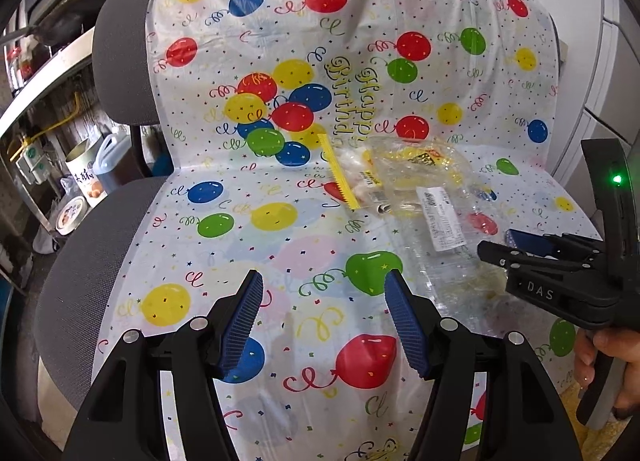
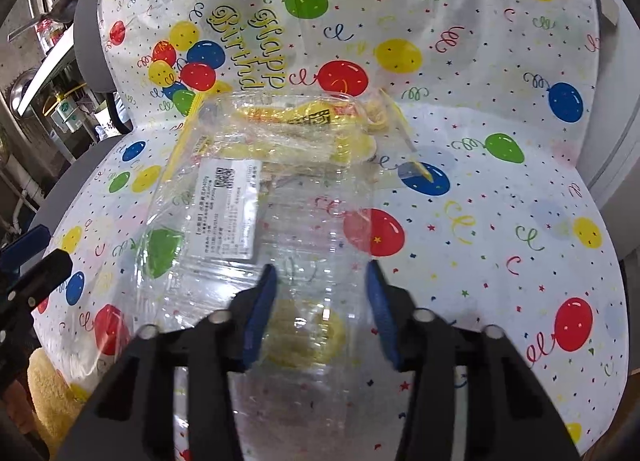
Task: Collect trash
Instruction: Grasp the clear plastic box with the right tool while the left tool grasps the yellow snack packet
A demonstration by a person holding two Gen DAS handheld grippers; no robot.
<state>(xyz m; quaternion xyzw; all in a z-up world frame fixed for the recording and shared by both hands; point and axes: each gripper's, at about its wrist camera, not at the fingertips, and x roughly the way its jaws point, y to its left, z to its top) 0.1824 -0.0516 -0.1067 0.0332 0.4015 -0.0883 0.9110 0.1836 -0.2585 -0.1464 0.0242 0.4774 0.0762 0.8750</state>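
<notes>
Right claw (image 2: 322, 309) straddles clear plastic bag (image 2: 256, 197) near chair (image 1: 80, 261) seat's front edge, grip uncertain. Left claw (image 1: 324, 317) open over bare cover (image 1: 240, 253).

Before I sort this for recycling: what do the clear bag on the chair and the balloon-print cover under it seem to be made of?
The clear bag looks like thin glossy plastic film: see-through, crinkled, with glare and a white printed label stuck on. The balloon-print cover seems to be thin plastic sheeting too, since it shines, creases sharply and lets the grey chair show faintly; coated paper cannot be ruled out.
</notes>
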